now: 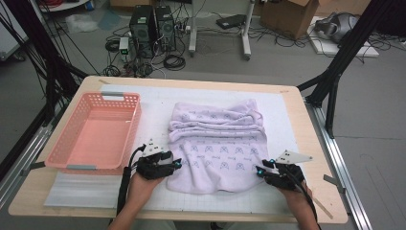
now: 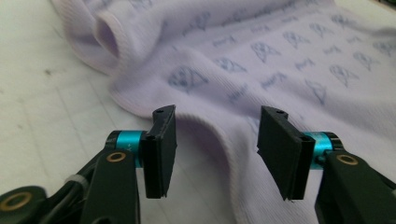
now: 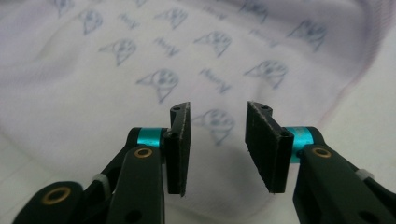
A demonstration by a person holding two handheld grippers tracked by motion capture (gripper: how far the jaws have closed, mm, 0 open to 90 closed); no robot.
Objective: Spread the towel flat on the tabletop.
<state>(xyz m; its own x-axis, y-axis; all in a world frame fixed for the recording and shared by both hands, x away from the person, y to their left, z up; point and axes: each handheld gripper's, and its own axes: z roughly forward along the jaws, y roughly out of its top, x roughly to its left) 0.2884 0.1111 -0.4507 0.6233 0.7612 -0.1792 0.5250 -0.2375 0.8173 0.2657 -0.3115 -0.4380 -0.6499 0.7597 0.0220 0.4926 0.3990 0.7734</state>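
Observation:
A pale lilac cloth point(image 1: 218, 143) printed with small blue figures lies rumpled and partly folded on the white mat point(image 1: 287, 120) in the middle of the table. My left gripper point(image 1: 179, 164) is at the cloth's near left edge, held by a hand. In the left gripper view its jaws point(image 2: 217, 154) stand open, with the cloth's point(image 2: 261, 60) ribbed hem curving just beyond them and untouched by the pads. My right gripper point(image 1: 258, 170) sits at the near right corner. Its jaws point(image 3: 217, 144) are open above the flat cloth point(image 3: 140, 60), gripping nothing.
An empty pink plastic basket point(image 1: 64, 139) stands on the table's left side, close to my left gripper. The table's near edge runs just behind both hands. Beyond the table are computer towers point(image 1: 153, 26), cables and black frame legs on the floor.

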